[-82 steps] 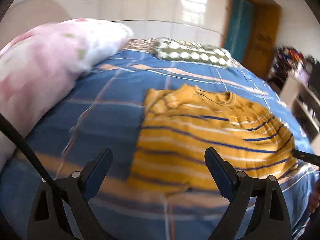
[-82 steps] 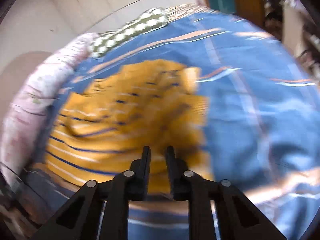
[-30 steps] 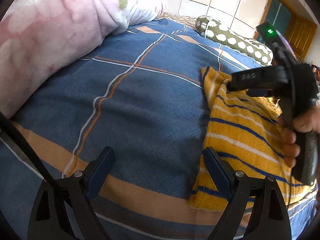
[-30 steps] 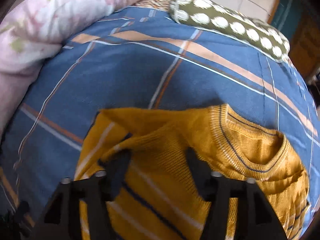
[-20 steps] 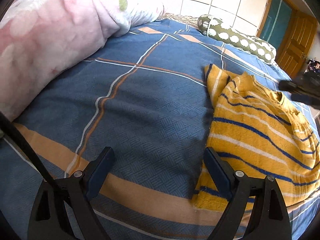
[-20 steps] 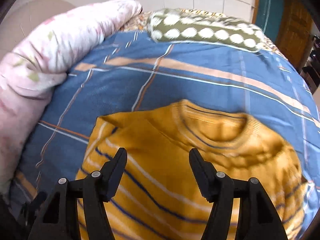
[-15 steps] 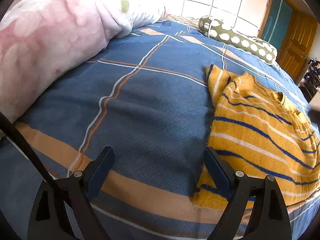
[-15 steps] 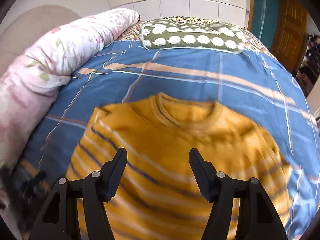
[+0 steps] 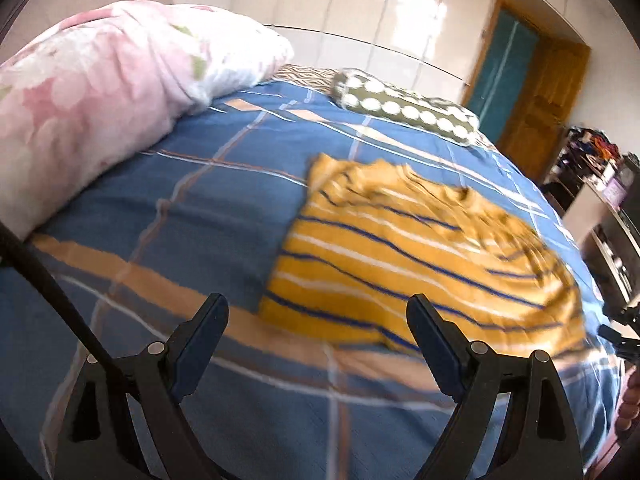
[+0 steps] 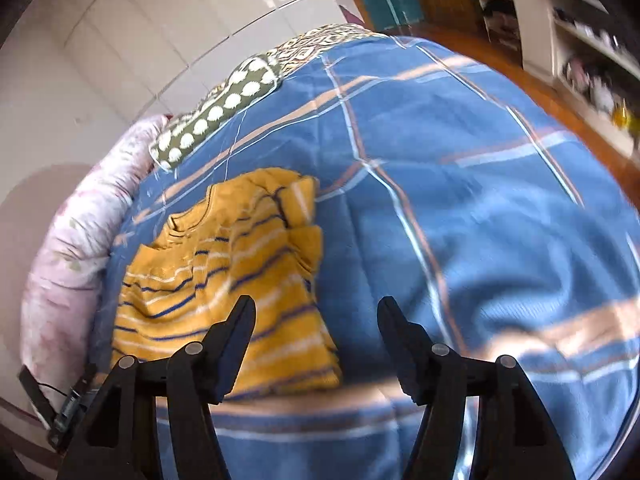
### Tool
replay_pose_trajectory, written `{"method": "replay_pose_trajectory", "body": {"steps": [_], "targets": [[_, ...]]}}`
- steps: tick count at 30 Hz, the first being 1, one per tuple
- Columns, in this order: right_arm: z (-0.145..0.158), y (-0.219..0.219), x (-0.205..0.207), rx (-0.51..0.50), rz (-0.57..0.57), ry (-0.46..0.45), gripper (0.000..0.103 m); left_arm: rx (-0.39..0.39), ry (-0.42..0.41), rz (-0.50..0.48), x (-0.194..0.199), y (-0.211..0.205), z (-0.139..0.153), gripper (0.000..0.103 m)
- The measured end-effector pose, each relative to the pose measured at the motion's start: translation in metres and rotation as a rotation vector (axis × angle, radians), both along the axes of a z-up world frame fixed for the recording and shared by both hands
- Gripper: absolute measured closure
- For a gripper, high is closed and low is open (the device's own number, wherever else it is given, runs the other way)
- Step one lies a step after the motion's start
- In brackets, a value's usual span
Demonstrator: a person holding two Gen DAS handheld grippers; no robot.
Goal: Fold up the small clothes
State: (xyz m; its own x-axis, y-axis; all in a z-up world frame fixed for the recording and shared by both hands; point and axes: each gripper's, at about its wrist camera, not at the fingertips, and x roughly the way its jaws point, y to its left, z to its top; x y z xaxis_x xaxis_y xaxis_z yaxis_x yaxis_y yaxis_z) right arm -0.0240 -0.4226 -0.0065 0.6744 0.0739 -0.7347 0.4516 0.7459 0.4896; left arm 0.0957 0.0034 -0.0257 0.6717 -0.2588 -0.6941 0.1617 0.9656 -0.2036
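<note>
A small yellow sweater point(image 9: 420, 256) with blue and white stripes lies flat on the blue plaid bed cover point(image 9: 224, 216), both sleeves folded in over the body. In the right wrist view the sweater point(image 10: 224, 280) lies left of centre. My left gripper point(image 9: 316, 320) is open and empty, above the bed near the sweater's hem. My right gripper point(image 10: 316, 320) is open and empty, above the sweater's lower right corner.
A pink floral duvet point(image 9: 88, 100) lies along the bed's left side. A green polka-dot pillow point(image 9: 404, 108) lies at the far end. A wooden door point(image 9: 536, 112) and cluttered shelves point(image 10: 592, 40) stand to the right of the bed.
Both grippers have pulled back from the sweater toward its hem end. The right gripper has swung right and opened after being shut earlier. The left view now takes in the whole sweater.
</note>
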Motion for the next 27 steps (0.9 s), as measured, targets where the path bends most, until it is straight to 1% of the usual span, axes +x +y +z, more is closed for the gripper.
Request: {"method": "replay_pose_trajectory", "body": {"steps": [1,3,5,8,10,12,14,16,19,20,23,24,25,26,27], "targets": [[-0.006,-0.001,-0.006,0.038,0.003,-0.017,0.035,-0.002,0.012,-0.009,-0.006,-0.004,-0.004,0.013],[-0.014,0.0,-0.01,0.077,0.01,-0.037,0.035,-0.02,0.033,-0.037,-0.013,-0.008,-0.013,0.013],[-0.023,0.006,-0.008,0.104,0.031,-0.052,0.035,-0.002,0.061,-0.068,-0.013,-0.015,-0.027,0.013],[-0.036,0.014,0.004,0.122,0.036,-0.039,0.035,0.027,0.061,-0.063,-0.01,-0.02,-0.04,0.013],[-0.045,0.015,0.011,0.144,0.035,-0.024,0.035,0.025,0.067,-0.064,-0.006,-0.02,-0.044,0.013],[-0.052,0.022,0.017,0.164,0.034,-0.039,0.035,0.01,0.065,-0.064,-0.005,-0.019,-0.044,0.013],[-0.053,0.028,0.019,0.152,0.035,-0.053,0.032,-0.002,0.058,-0.073,-0.004,-0.018,-0.043,0.013],[-0.052,0.035,0.022,0.146,0.043,-0.06,0.032,-0.002,0.056,-0.079,-0.004,-0.019,-0.043,0.013],[-0.051,0.04,0.028,0.201,0.063,-0.083,0.033,0.002,0.054,-0.085,-0.004,-0.02,-0.043,0.013],[-0.05,0.044,0.03,0.206,0.067,-0.091,0.034,0.0,0.053,-0.085,-0.004,-0.02,-0.043,0.013],[-0.055,0.049,0.038,0.187,0.043,-0.068,0.035,-0.006,0.053,-0.088,-0.003,-0.018,-0.042,0.013],[-0.058,0.047,0.039,0.2,0.02,-0.069,0.04,-0.011,0.053,-0.087,-0.004,-0.017,-0.041,0.013],[-0.06,0.044,0.04,0.213,-0.009,-0.07,0.047,-0.019,0.053,-0.088,-0.004,-0.016,-0.04,0.013],[-0.062,0.041,0.04,0.226,-0.028,-0.065,0.052,-0.027,0.051,-0.089,-0.005,-0.015,-0.038,0.013],[-0.063,0.038,0.04,0.243,-0.042,-0.06,0.063,-0.039,0.046,-0.093,-0.006,-0.012,-0.035,0.013]]}}
